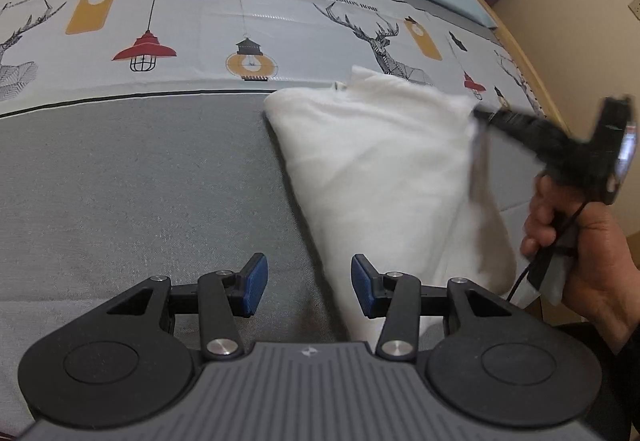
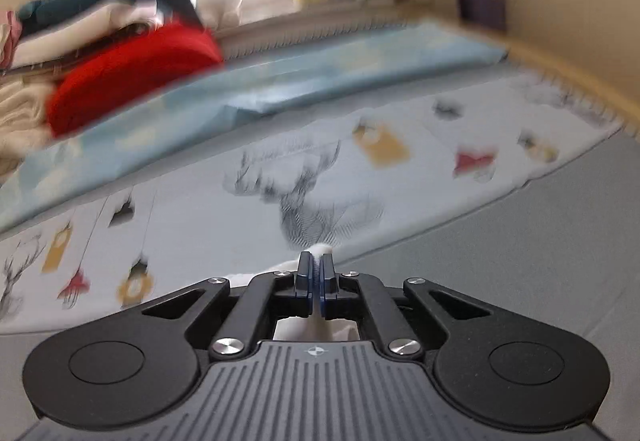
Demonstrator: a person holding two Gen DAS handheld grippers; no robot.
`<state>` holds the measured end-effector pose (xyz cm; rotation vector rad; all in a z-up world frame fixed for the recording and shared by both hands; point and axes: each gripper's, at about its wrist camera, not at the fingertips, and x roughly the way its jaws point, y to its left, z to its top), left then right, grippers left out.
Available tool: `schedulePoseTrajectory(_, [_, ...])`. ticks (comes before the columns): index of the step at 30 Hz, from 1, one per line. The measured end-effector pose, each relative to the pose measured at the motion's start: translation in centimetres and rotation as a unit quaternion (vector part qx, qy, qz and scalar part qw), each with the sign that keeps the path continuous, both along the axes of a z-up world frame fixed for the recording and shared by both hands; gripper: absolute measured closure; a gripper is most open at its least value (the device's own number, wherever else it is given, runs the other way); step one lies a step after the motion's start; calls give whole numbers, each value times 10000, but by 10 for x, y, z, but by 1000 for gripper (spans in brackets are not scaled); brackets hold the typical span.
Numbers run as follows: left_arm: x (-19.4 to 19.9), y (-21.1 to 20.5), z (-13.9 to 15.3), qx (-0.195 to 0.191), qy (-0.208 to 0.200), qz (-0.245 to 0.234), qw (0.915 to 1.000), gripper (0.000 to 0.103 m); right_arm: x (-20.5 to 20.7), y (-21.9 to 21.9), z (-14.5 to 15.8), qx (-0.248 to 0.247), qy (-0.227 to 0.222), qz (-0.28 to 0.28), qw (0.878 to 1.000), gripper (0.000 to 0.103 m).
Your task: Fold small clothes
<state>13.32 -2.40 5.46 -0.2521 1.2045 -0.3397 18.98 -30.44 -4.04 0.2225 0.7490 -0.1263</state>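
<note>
A white garment (image 1: 384,177) lies on a grey bedspread (image 1: 140,181) with a printed band of deer and lanterns. The right gripper (image 2: 316,283) pinches its far edge, jaws closed on the cloth. The left gripper (image 1: 308,281) hovers with jaws apart beside the garment's near edge.

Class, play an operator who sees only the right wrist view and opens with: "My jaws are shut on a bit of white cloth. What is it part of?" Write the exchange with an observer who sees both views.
Observer: A white garment, lifted by its right corner and draping down to the grey sheet.
Operator: Where is the left gripper?
Observer: The left gripper is open, empty, at the garment's lower left edge.
Operator: Who holds mine?
Observer: A bare hand grips the right gripper by its handle.
</note>
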Motion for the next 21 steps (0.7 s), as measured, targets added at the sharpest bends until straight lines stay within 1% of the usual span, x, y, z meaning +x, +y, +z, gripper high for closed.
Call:
schedulePoseTrajectory(1, [0, -2, 0, 7, -9, -26, 10000, 53, 5, -2, -13, 82, 499, -2, 9987, 100])
schedulePoseTrajectory(2, [-1, -5, 0, 9, -9, -73, 10000, 53, 7, -4, -20, 92, 792, -6, 9968, 99])
schedulePoseTrajectory(3, [-2, -8, 0, 25, 1, -127, 9999, 53, 6, -5, -22, 19, 910, -4, 9958, 99])
schedulePoseTrajectory(4, [-3, -12, -1, 52, 2, -181, 9998, 53, 2, -7, -18, -58, 835, 16, 9965, 97])
schedulePoseTrajectory(5, [-4, -16, -1, 65, -13, -230, 9997, 53, -3, -9, -11, -157, 696, 24, 9975, 92])
schedulePoseTrajectory(6, [-4, -20, -2, 59, -28, -282, 9996, 53, -9, -12, -6, -177, 608, 62, 9980, 80])
schedulePoseTrajectory(7, [-5, -24, -2, 48, -30, -335, 9994, 53, -15, -16, -2, -106, 573, 145, 9982, 72])
schedulePoseTrajectory(8, [-5, -28, -4, 56, -25, -385, 9992, 53, -21, -21, 1, 25, 621, 268, 9977, 62])
schedulePoseTrajectory(11, [-6, -41, -8, 122, -5, -472, 9988, 53, -40, -29, 4, 365, 893, 803, 9921, 61])
schedulePoseTrajectory(14, [-6, -53, -13, 138, 59, -477, 9988, 53, -59, -38, -1, 676, 1374, 1298, 9796, 58])
schedulePoseTrajectory(16, [-6, -61, -18, 89, 110, -497, 9987, 53, -69, -40, -6, 757, 1709, 1495, 9709, 58])
schedulePoseTrajectory(18, [-6, -71, -26, 122, 214, -578, 9980, 53, -77, -39, -11, 670, 2017, 1639, 9633, 58])
schedulePoseTrajectory(19, [-6, -76, -31, 202, 275, -625, 9975, 53, -82, -36, -13, 586, 2137, 1766, 9590, 62])
schedulePoseTrajectory(20, [-7, -81, -35, 310, 326, -662, 9968, 53, -85, -33, -15, 442, 2182, 1946, 9553, 89])
schedulePoseTrajectory(21, [-7, -84, -39, 383, 363, -691, 9962, 53, -88, -29, -12, 283, 2107, 2064, 9551, 95])
